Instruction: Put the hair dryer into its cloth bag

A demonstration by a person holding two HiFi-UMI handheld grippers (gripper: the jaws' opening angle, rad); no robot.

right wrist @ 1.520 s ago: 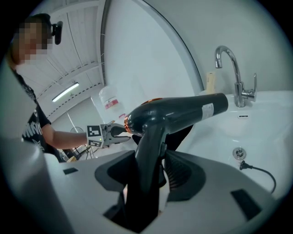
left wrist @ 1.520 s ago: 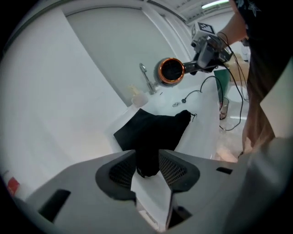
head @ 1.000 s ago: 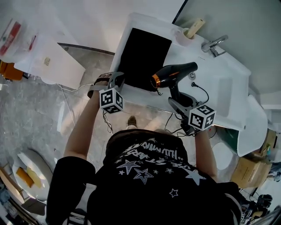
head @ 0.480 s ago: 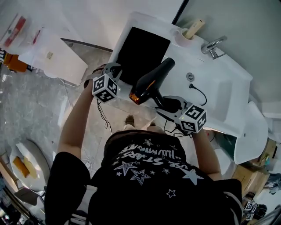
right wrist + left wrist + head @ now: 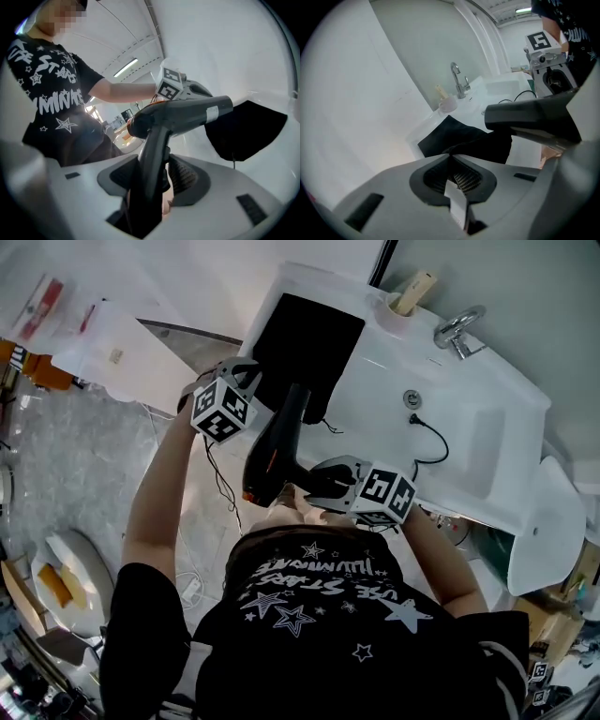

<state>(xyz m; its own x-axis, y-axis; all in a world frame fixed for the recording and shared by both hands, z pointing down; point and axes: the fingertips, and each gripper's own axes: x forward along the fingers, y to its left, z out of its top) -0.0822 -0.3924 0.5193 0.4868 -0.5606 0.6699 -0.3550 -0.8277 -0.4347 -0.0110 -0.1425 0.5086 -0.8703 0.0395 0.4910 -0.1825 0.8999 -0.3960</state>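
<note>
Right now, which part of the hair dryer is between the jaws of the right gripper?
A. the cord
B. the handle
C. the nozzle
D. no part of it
B: the right gripper presses its pads on both sides of the black handle of the hair dryer.

The left gripper [image 5: 451, 158] is pinching the edge of the black cloth bag [image 5: 451, 135]. The hair dryer [image 5: 527, 118] is hovering at three o'clock, the faucet [image 5: 458, 80] standing at twelve.
</note>
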